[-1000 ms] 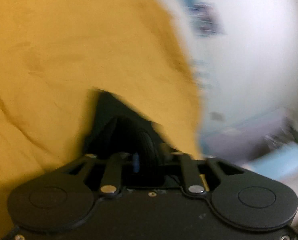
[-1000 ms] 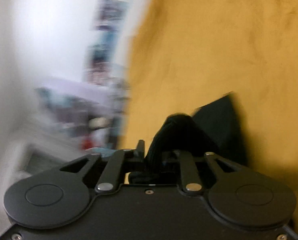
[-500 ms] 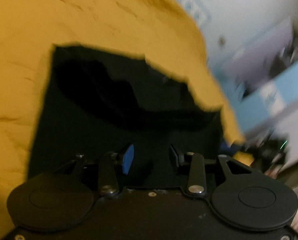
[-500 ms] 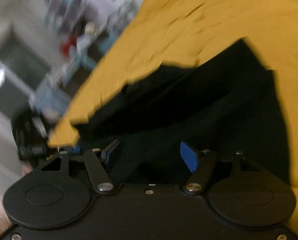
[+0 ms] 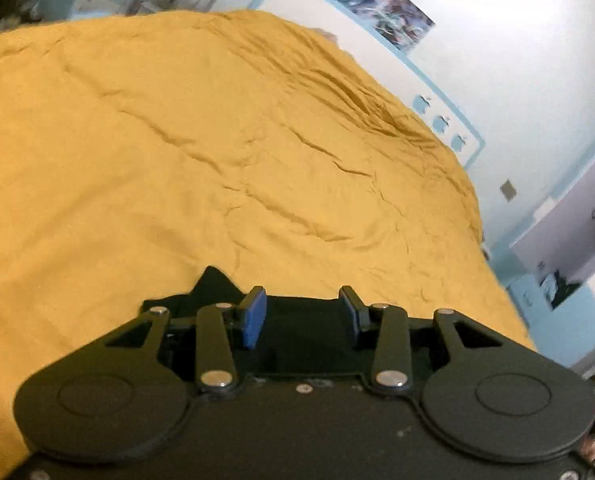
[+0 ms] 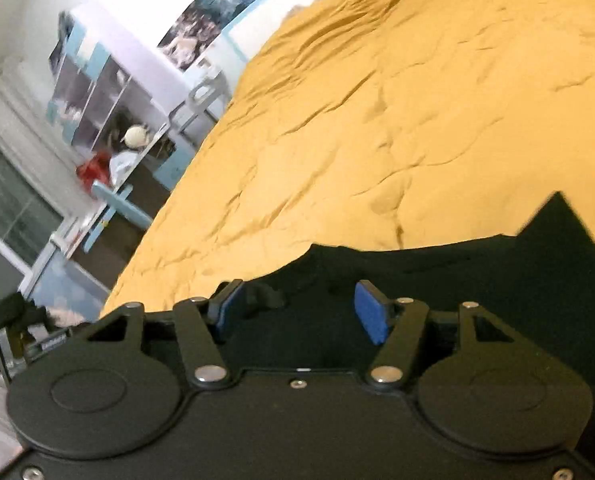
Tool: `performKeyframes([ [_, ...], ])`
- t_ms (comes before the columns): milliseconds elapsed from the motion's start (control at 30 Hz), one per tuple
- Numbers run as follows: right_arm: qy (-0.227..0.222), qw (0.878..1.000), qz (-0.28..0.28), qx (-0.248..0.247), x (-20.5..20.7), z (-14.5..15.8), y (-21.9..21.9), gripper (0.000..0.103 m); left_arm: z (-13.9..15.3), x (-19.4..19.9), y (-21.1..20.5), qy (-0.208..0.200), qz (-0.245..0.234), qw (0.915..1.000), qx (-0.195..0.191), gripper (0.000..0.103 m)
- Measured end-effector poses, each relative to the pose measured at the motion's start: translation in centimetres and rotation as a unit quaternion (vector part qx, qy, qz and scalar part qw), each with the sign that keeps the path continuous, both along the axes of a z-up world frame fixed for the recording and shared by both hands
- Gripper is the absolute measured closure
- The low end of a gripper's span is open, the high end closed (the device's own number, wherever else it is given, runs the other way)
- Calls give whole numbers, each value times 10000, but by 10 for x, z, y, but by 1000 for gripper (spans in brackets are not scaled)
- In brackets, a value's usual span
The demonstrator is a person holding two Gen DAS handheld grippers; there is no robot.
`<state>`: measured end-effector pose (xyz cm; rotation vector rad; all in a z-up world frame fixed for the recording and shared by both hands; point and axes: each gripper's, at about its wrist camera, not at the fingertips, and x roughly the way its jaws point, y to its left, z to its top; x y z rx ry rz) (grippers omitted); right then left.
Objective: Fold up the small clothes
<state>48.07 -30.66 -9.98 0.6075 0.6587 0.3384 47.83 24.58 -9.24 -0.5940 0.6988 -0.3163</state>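
Both claws stand open with nothing between their blue pads: the left claw (image 5: 303,316) and the right claw (image 6: 299,310) each hover just over a black garment (image 6: 477,268) spread on a mustard-yellow bedspread (image 5: 177,152). Directly under and just ahead of the right claw the dark cloth lies fairly flat, with a small bunched lump near that claw's left pad and a pointed corner (image 6: 559,208) sticking up farther out to its right. From the left claw only a thin strip of the same garment shows just past the fingertips, with a little peak to its left.

Judging by how it lies, the piece is light, limp and quick to crease; it will sag and slide rather than keep a shape, so a pinch wants to land on an edge or corner, through all layers, not the middle. The pointed corner looks like the easiest hold for the right claw.

Beyond the garment the wrinkled bedspread runs on bare to the far wall, where shelves (image 6: 109,96) and posters (image 5: 377,4) stand.
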Motion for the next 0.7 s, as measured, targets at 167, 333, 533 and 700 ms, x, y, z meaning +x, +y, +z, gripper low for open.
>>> performKeyframes([
  [167, 23, 9996, 254, -101, -68, 8, -40, 40, 7, -65, 23, 56, -373, 9987, 341, 63],
  [333, 189, 9992, -284, -202, -164, 0, -101, 36, 13, -155, 53, 532, -273, 9977, 306, 62],
  [533, 1012, 9819, -826, 1369, -249, -34, -131, 35, -14, -254, 102, 1532, 406, 9759, -1498, 62],
  [700, 1150, 9688, -964, 1971, -264, -63, -102, 35, -36, -283, 79, 1623, 360, 9737, -1557, 62],
])
